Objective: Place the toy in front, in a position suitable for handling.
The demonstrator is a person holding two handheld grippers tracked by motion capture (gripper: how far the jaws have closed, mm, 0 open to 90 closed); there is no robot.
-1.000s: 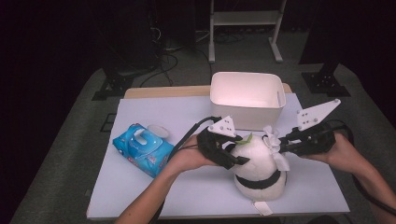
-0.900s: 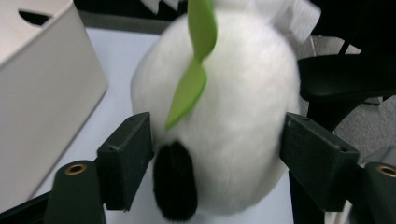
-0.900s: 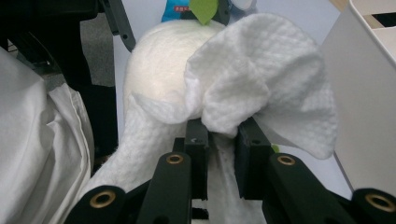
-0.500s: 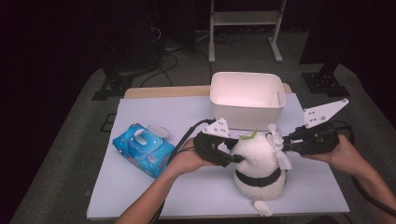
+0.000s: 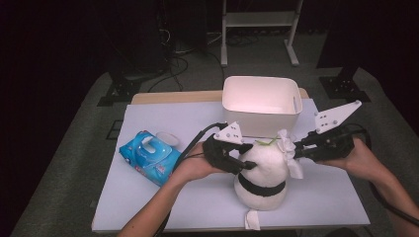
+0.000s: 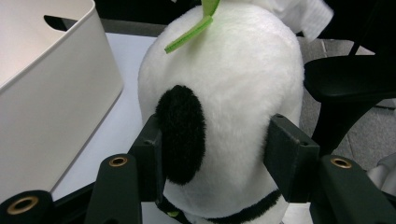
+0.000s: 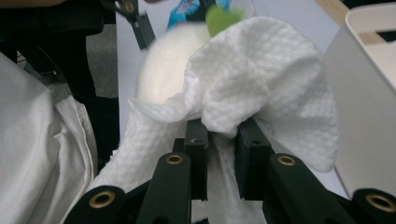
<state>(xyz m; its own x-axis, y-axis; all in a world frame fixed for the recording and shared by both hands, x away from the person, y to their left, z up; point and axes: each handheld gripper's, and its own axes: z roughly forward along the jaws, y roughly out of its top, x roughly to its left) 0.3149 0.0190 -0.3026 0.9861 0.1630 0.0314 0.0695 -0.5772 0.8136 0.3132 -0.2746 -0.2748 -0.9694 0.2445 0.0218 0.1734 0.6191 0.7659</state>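
White wipe (image 7: pixel 261 79) hides plush toy (image 7: pixel 168 65) behind right tongs (image 7: pixel 223 140).

The left gripper (image 6: pixel 215 140) has its jaws closing in from a wider spread; they now press both sides of the plush toy's (image 5: pixel 262 173) head. The toy stands more upright than a second ago, its head shifted toward 12 o'clock, nearer the white bin (image 5: pixel 262 106).

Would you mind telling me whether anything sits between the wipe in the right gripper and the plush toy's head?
Nothing visible does. The right gripper is shut on the white wipe, which already lies against the plush toy. The left gripper clamps the toy's head from the other side.
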